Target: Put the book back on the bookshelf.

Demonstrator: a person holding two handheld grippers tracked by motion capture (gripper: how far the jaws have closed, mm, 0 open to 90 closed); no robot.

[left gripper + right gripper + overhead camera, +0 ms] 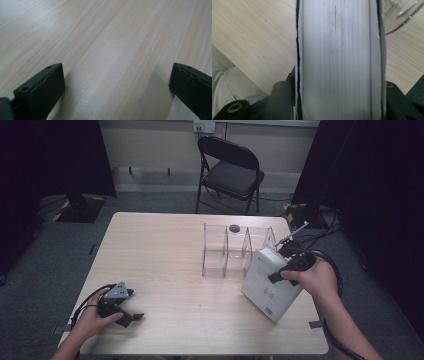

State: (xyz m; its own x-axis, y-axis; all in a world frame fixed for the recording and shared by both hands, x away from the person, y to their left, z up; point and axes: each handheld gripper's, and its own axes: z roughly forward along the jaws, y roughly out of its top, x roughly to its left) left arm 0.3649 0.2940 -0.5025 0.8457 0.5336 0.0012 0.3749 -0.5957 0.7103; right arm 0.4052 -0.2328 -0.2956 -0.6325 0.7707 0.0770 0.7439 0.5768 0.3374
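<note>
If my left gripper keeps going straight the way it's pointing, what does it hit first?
Probably the bare table: the left gripper, jaws open and empty, points low across the wood. Nothing else shows ahead.

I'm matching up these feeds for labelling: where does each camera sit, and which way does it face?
High view: above the person's side, looking forward and down on the table; both forearms, left gripper, right gripper.
Left gripper view: rides that gripper, faces bare tabletop between open jaws.
Right gripper view: looks along jaws clamping the white book.
Shared: book and clear divider rack appear in high and right gripper views.
</note>
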